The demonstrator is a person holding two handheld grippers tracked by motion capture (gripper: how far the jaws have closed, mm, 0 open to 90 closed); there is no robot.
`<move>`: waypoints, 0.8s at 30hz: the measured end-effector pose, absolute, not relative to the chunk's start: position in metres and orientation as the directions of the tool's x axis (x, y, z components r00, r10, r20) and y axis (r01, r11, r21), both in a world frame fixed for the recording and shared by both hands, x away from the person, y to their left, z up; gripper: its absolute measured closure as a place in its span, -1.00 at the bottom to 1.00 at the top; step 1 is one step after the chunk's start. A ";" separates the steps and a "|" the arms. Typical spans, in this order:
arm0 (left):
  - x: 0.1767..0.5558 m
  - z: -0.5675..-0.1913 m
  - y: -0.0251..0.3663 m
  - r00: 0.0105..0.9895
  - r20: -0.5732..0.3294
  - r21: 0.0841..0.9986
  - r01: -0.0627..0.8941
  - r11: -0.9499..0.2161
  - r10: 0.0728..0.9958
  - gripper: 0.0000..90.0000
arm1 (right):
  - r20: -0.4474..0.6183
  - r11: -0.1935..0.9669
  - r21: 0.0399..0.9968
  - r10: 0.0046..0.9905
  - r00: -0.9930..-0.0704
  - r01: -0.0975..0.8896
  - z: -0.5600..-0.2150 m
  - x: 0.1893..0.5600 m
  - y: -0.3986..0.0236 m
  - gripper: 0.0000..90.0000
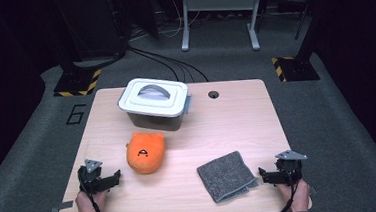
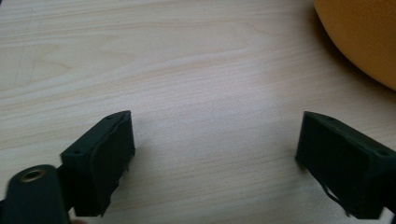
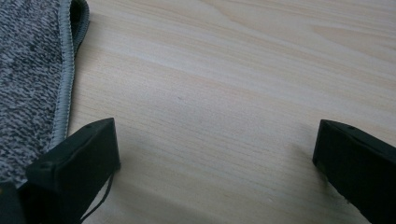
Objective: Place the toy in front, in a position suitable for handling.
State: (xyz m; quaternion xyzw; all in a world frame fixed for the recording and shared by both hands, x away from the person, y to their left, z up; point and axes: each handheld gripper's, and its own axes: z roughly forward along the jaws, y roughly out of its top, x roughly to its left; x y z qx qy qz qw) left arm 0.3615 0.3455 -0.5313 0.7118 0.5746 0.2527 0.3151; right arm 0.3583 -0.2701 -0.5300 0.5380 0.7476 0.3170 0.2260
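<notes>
1. The orange plush toy (image 1: 145, 152) lies on the tabletop (image 1: 237, 117) just beside the left claw (image 1: 112, 180), ahead of it and toward the middle; in the left gripper view its orange edge (image 2: 364, 37) sits past the far jaw.
2. The folded grey cloth (image 1: 227, 176) lies just beside the right claw (image 1: 264, 176), its hem (image 3: 63, 93) by one jaw.
3. Both claws stand wide open and empty, resting low on the tabletop.
4. Judged best: swing the left claw toward the toy, straddle its soft body squarely, then close gently.
5. A lidded grey bin (image 1: 155, 103) stands well beyond both claws.
</notes>
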 end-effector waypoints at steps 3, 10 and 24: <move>0.362 -0.532 0.344 0.220 0.008 0.743 0.651 -0.153 0.975 -0.77 | -0.004 0.226 0.716 0.947 -0.320 0.661 -0.530 0.358 -0.271 -1.00; 0.362 -0.532 0.343 0.212 -0.004 0.745 0.653 -0.139 0.977 -0.77 | 0.002 0.218 0.708 0.951 -0.310 0.672 -0.529 0.359 -0.270 -1.00; 0.363 -0.532 0.344 0.217 -0.001 0.741 0.656 -0.145 0.976 -0.77 | 0.039 0.198 0.714 0.946 -0.321 0.672 -0.520 0.355 -0.276 -1.00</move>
